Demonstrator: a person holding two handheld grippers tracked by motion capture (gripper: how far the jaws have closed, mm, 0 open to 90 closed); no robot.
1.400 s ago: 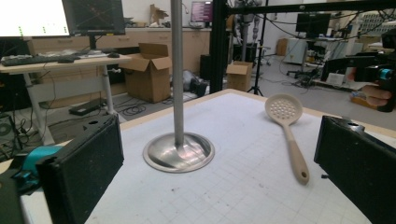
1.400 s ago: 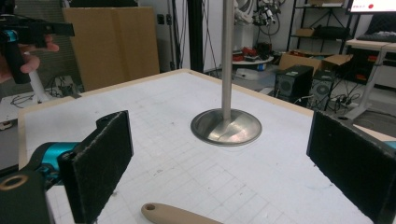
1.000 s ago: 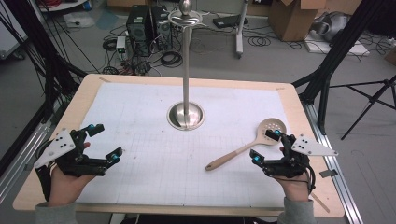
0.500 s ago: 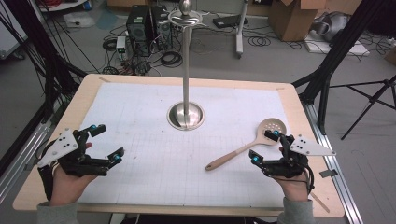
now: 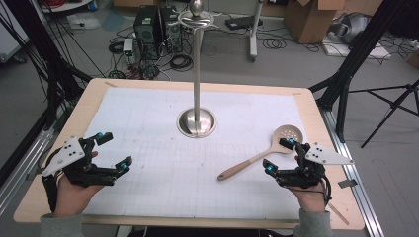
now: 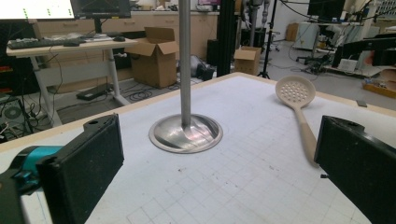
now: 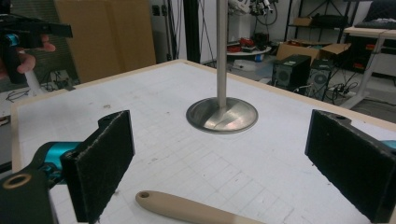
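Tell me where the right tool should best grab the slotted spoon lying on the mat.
Probably mid-handle of the slotted spoon, jaws across its width. The handle is slim and straight and lies flat on the mat, running diagonally from the perforated bowl down to the end with the hole. The right tool is open just beside it, so coming from above on the right side looks easiest.

Lab: computer towers point(image 5: 154, 19), tripods point(image 5: 390, 106), cables

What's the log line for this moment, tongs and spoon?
left tongs: open, empty | right tongs: open, straddling spoon handle, no contact | slotted spoon: flat on mat, right of stand base
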